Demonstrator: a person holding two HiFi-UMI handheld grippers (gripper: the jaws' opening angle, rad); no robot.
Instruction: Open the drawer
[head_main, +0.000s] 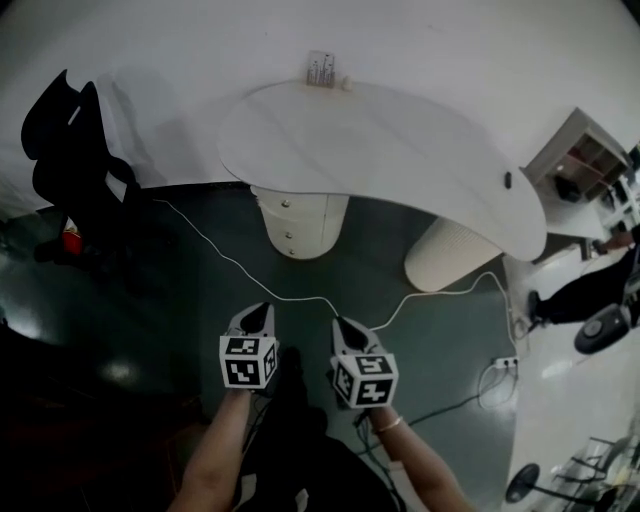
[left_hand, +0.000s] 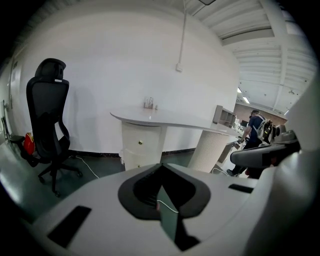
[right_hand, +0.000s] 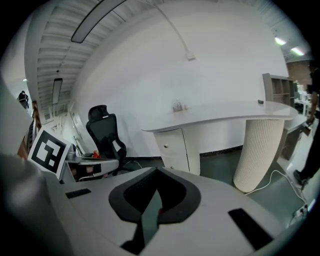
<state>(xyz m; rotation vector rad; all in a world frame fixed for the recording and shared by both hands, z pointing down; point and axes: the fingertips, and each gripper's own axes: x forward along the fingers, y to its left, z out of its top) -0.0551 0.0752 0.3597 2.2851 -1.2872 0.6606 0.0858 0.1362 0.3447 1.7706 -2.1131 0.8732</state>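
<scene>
Head view: my left claw (head_main: 263, 312) and right claw (head_main: 342, 325) are clenched, empty, well apart from the white curved-front drawer (head_main: 298, 208).

Dark green floor (head_main: 150, 300) w/ white cable (head_main: 232, 264), black chair (head_main: 75, 160), white desk (head_main: 380, 150) & power strip (head_main: 507, 362).

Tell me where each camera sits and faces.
Head view: on the person's head, steeply down at the white curved desk; forearms, left gripper, right gripper show.
Left gripper view: on the left gripper, facing the white drawer pedestal; its shut jaws show.
Right gripper view: on the right gripper, facing that pedestal; shut jaws show.
Both gripper views share the black office chair.
</scene>
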